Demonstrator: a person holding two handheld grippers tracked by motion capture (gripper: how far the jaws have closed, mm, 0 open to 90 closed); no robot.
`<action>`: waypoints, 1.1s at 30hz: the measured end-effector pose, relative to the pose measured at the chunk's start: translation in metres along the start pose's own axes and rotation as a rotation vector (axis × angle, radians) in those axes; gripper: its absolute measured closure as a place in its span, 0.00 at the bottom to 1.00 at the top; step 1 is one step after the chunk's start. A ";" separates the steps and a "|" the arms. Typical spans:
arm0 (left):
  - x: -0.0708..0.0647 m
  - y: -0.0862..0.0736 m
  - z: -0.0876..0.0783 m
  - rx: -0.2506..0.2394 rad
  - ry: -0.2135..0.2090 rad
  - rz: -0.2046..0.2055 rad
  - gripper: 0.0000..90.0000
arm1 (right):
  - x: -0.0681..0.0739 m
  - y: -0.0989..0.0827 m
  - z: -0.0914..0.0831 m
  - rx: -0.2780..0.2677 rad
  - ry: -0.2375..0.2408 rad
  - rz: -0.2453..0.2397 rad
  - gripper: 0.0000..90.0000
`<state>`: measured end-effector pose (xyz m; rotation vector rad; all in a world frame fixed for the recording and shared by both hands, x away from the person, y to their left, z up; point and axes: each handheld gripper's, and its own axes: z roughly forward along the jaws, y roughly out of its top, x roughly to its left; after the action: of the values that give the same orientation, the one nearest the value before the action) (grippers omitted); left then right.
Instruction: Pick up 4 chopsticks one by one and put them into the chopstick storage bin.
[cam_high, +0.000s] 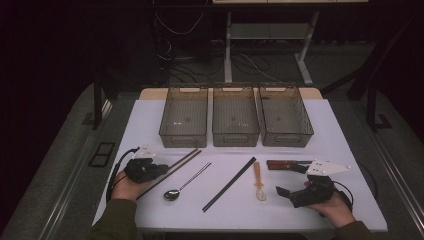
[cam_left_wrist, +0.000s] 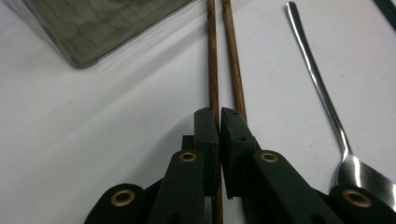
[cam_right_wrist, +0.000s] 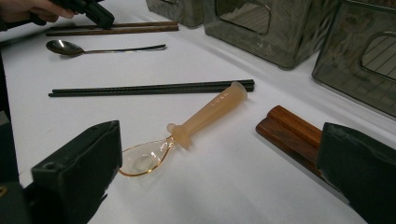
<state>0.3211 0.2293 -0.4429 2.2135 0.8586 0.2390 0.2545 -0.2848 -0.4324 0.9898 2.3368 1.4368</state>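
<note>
A pair of brown wooden chopsticks (cam_high: 175, 167) (cam_left_wrist: 233, 56) lies slanted at the left of the white table (cam_high: 325, 145). My left gripper (cam_high: 162, 169) (cam_left_wrist: 219, 114) sits low over their near part. Its jaws are shut to a thin slit, and the left stick runs into that slit and shows again under the pads. My right gripper (cam_high: 291, 180) (cam_right_wrist: 224, 154) rests at the right with its jaws wide apart and nothing held. Ahead of it lie a translucent orange spoon (cam_high: 258, 182) (cam_right_wrist: 205, 114) and a wooden-handled utensil (cam_high: 280, 164) (cam_right_wrist: 289, 130).
A metal spoon (cam_high: 185, 185) (cam_left_wrist: 317, 79) lies just right of the brown chopsticks. A pair of black chopsticks (cam_high: 229, 184) (cam_right_wrist: 149, 87) lies mid-table. Three smoky plastic bins (cam_high: 183, 117) (cam_high: 235, 117) (cam_high: 286, 117) stand in a row at the back.
</note>
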 end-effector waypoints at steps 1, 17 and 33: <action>0.000 0.000 0.000 0.000 0.000 0.000 0.95 | 0.000 0.000 0.000 0.001 0.000 0.000 0.01; -0.005 0.004 -0.013 -0.009 -0.011 -0.012 0.95 | 0.001 -0.002 0.006 0.015 0.009 0.010 0.01; -0.015 0.013 -0.024 -0.066 -0.063 -0.012 0.95 | 0.000 -0.002 0.005 0.013 0.013 0.020 0.01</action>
<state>0.3066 0.2273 -0.4152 2.1428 0.8179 0.1876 0.2568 -0.2817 -0.4364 1.0134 2.3551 1.4418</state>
